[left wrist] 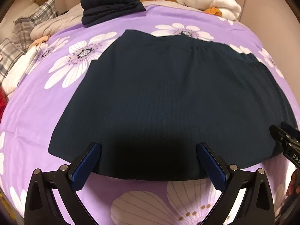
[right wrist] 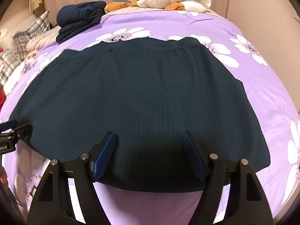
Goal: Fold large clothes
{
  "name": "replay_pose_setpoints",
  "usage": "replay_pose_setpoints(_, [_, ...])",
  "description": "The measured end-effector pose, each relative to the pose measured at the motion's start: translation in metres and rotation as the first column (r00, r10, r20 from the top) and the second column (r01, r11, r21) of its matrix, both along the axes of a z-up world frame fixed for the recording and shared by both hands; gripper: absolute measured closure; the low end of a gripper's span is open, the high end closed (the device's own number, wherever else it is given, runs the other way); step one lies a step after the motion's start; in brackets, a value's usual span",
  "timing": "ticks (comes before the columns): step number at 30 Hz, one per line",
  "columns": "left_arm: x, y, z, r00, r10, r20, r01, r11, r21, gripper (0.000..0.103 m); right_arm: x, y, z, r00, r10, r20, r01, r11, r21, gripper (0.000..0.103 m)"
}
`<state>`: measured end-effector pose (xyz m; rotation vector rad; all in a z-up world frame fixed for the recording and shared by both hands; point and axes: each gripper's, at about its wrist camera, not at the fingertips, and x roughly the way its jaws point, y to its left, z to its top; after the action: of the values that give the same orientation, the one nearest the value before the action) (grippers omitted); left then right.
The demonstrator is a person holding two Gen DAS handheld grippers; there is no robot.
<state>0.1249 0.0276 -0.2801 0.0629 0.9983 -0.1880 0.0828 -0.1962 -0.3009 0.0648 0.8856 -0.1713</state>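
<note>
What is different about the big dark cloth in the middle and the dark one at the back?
The big dark garment lies spread out flat in one layer; the folded dark pile is stacked thick. The spread one covers much of the purple bedspread; the pile looks small, near the far edge. Both are dark navy and lie on the bed.

The garment (left wrist: 168,97) lies flat on the bedspread (left wrist: 33,116), with the folded stack (left wrist: 110,3) behind it to the left and the blanket (left wrist: 206,0) behind it to the right.

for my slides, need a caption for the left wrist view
Open left claw poised over near hem of dark garment spread on floral purple bedspread.
</note>
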Motion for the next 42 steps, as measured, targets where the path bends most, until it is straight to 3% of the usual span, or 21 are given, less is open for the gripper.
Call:
replay_pose_setpoints(9, [-0.005,0.003,-0.001,1.000,-0.011,0.002,0.011,1.000,-0.006,0.001,-0.011,-0.018,0.002,0.999,-0.051,0.004,0.051,0.999,-0.019,0.026])
replay_pose_setpoints(17, [-0.003,0.002,-0.003,1.000,-0.011,-0.004,0.011,1.000,0.000,0.001,-0.030,-0.052,0.001,0.992,-0.127,0.008,0.126,0.992,0.029,0.024])
replay_pose_setpoints(31, [-0.010,0.005,-0.001,1.000,-0.008,-0.006,0.008,1.000,0.007,0.001,-0.042,-0.069,0.003,0.985,-0.171,-0.004,0.171,0.984,0.060,0.024])
replay_pose_setpoints(42, [-0.028,0.016,0.031,0.999,0.007,0.051,-0.007,1.000,0.005,0.001,-0.064,-0.093,0.011,0.960,-0.277,-0.036,0.279,0.959,0.054,0.023])
